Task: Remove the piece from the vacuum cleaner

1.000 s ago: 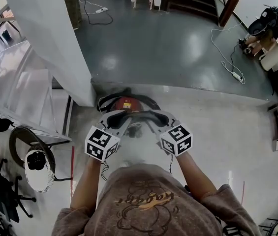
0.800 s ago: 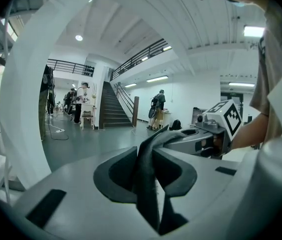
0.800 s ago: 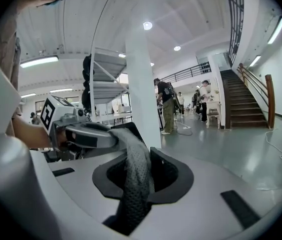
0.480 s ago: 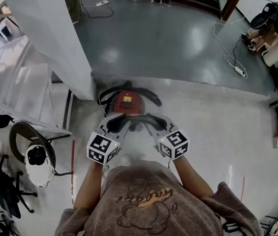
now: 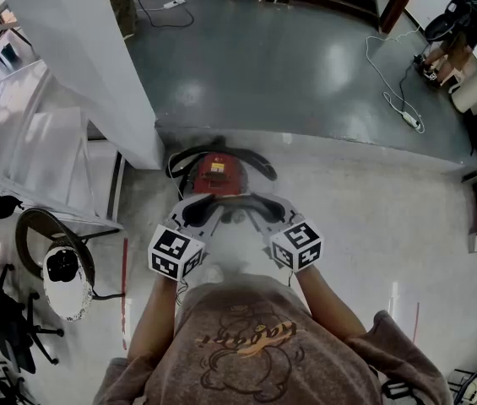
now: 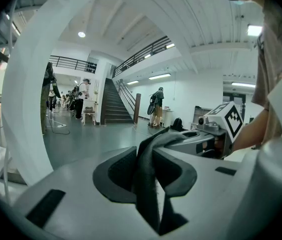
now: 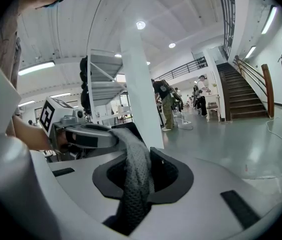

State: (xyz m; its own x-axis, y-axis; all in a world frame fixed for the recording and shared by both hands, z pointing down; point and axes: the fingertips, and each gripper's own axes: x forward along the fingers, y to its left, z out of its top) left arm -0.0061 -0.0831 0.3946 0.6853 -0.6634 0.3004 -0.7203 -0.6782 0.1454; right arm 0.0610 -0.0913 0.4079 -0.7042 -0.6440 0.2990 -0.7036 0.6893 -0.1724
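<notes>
Grey glossy floor (image 5: 306, 74) lies beyond left gripper (image 5: 194, 213) and right gripper (image 5: 270, 213), both clamping strap (image 7: 137, 174).

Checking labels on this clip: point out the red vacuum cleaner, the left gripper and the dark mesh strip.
red vacuum cleaner (image 5: 221, 180), head view, its red top.
left gripper (image 6: 146, 174), left gripper view, midway between its fingertips.
dark mesh strip (image 7: 136, 176), right gripper view, stretch between the pads.
</notes>
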